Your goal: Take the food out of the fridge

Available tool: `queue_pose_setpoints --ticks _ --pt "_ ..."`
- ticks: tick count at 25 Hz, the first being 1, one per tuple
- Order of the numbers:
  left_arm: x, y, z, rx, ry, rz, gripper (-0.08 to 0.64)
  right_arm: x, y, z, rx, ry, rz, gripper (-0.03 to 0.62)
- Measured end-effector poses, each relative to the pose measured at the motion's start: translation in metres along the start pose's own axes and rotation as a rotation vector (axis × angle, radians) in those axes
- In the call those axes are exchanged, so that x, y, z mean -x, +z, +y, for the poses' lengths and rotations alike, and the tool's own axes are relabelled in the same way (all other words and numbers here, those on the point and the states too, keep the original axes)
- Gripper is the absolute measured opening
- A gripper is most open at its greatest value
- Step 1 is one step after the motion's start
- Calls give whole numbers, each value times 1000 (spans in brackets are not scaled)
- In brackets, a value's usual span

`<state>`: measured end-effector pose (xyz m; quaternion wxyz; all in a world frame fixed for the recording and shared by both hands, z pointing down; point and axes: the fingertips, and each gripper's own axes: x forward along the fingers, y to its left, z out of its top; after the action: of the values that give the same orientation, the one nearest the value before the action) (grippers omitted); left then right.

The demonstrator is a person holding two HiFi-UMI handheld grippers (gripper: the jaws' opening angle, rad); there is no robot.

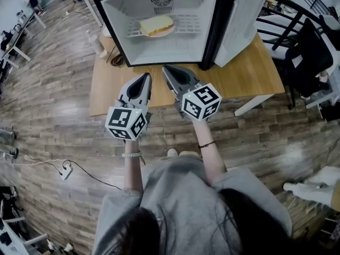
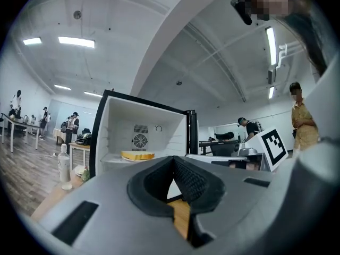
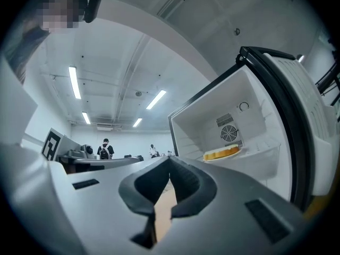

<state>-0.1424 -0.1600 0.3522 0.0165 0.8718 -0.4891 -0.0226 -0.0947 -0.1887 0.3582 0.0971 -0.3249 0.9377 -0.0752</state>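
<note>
1. Our dark hair (image 1: 133,232) and grey top (image 1: 180,187) lie nearest the head view, along its bottom edge
2. We hold the left hand-held gripper (image 1: 144,78) about level at the near edge of the counter (image 1: 255,73); its jaws are together with nothing between them, and its marker cube (image 1: 126,122) sits at the rear
3. We hold the right hand-held gripper (image 1: 166,69) just beside the left; its jaws are likewise together and empty
4. We list the fridge (image 1: 122,20) standing on the counter, white inside, with its door (image 1: 241,23) swung open to the right and a round fan grille (image 1: 161,0) on the back wall
5. We find the food (image 1: 157,24), a pale yellow slab, on a plate (image 1: 161,34) on the wire shelf (image 1: 188,24) inside the fridge, well apart from both hand-held grippers
6. We note a clear bottle (image 1: 97,44) upright on the counter, left of the fridge
7. We note a power strip (image 1: 66,170) on the wooden floor (image 1: 53,100)
</note>
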Motion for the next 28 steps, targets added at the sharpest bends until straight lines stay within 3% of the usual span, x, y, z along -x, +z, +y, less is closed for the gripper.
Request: queue_pose_setpoints --ticks 11,28 --pt "-35 -15 10 31 -53 19 8 -12 -4 -37 -53 -55 0 9" --pt "-102 -18 47 67 -3 35 8 -57 -6 -111 -282 -59 -3 9"
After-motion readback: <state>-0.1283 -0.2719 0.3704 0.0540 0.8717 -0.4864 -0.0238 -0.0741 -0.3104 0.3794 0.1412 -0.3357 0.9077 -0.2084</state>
